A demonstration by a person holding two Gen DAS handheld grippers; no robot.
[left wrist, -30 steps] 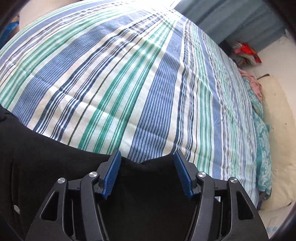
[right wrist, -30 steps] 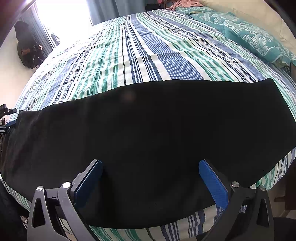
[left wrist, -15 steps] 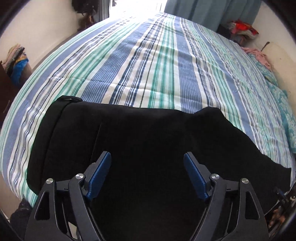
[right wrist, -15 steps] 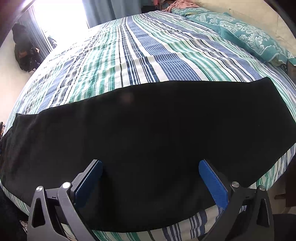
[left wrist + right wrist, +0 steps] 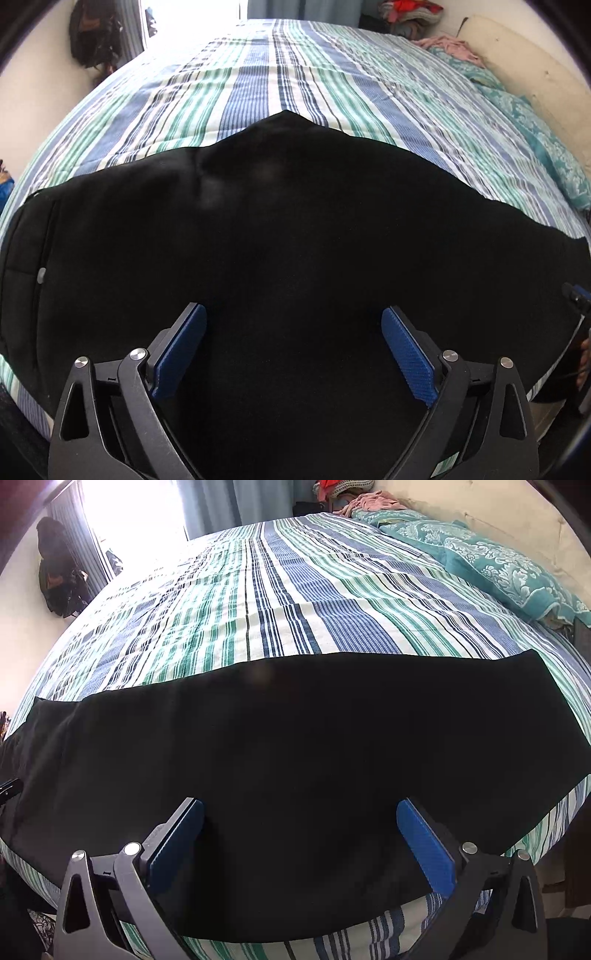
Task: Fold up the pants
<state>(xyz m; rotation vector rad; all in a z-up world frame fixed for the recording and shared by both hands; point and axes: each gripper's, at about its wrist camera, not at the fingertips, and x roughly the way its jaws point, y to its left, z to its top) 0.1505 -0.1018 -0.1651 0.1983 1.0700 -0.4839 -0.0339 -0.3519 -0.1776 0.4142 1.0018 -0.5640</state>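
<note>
Black pants [image 5: 295,240] lie flat along the near edge of a striped bed [image 5: 258,85]. In the left wrist view the waistband end with a small button [image 5: 41,275] is at the left, and the crotch point [image 5: 286,116] juts toward the far side. My left gripper [image 5: 293,339] is open and empty above the seat of the pants. In the right wrist view the legs [image 5: 295,746] stretch as one long band, hem end at the right [image 5: 546,701]. My right gripper [image 5: 299,834] is open and empty above the legs.
Teal patterned pillows [image 5: 498,565] lie at the bed's right end. Piled clothes [image 5: 354,498] sit beyond them near blue curtains [image 5: 229,502]. A dark bag [image 5: 59,576] hangs on the left wall. The bed's front edge [image 5: 332,938] drops off below the pants.
My left gripper has pulled back and risen from the pants' far edge, jaws opening wider, so the whole seat now shows. My right gripper has barely moved and stays open.
</note>
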